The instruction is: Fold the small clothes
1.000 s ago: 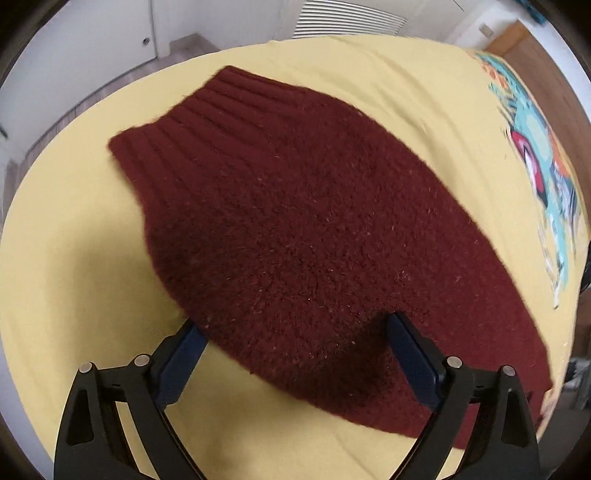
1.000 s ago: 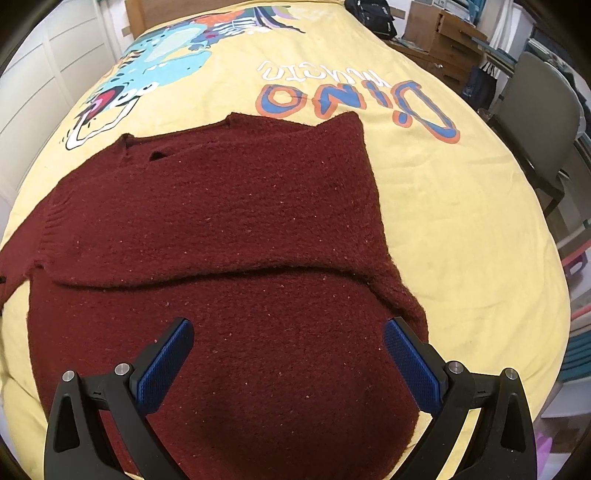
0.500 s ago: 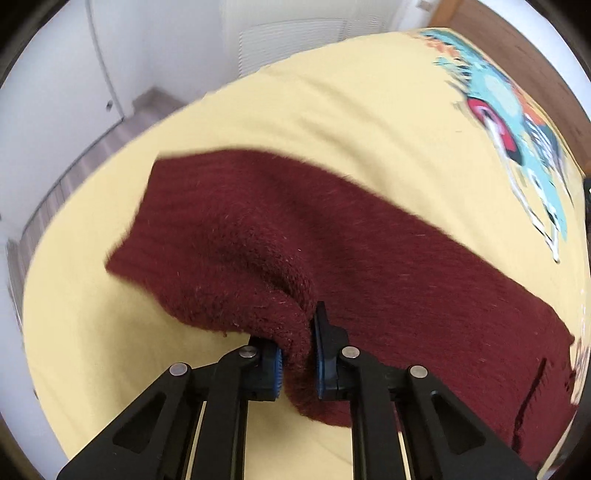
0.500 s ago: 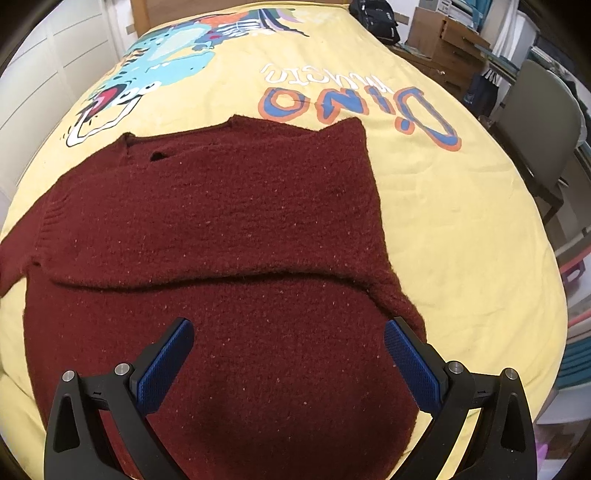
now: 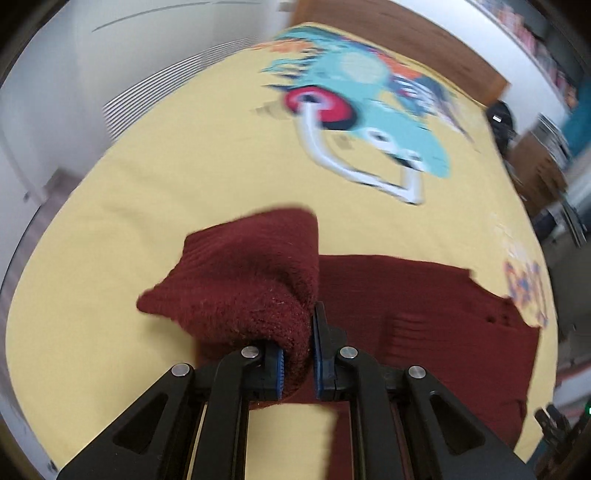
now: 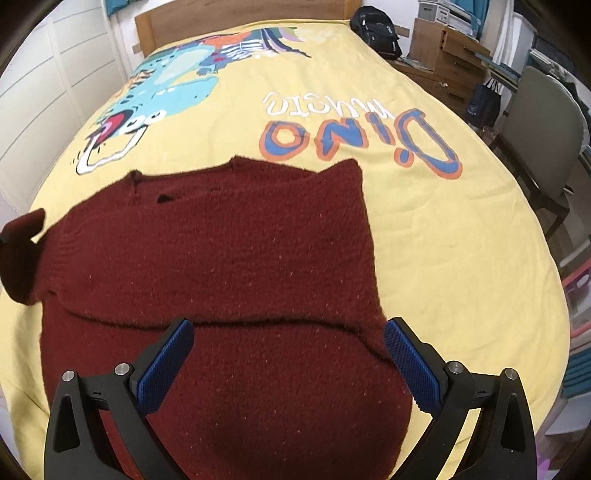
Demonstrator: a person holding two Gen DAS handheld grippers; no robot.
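A dark red knitted sweater (image 6: pixel 229 266) lies spread on a yellow bedspread (image 6: pixel 443 236), one sleeve folded across its body. My left gripper (image 5: pixel 298 350) is shut on the other sleeve (image 5: pixel 251 280), near its ribbed cuff, and holds it lifted above the bed beside the sweater body (image 5: pixel 436 317). That raised sleeve shows at the left edge of the right wrist view (image 6: pixel 22 258). My right gripper (image 6: pixel 288 354) is open and empty, hovering over the sweater's lower body.
The bedspread carries a dinosaur print (image 6: pixel 166 88) and "Dino" lettering (image 6: pixel 362 136). A wooden headboard (image 6: pixel 236 18), a black bag (image 6: pixel 376 29), wooden drawers (image 6: pixel 443 55) and a grey chair (image 6: pixel 546 129) stand around the bed. White wall panels (image 6: pixel 48 81) run along the left.
My left gripper closed on the sweater sleeve, lifted it and swung it toward the sweater body. My right gripper stayed open over the lower body, rising slightly.
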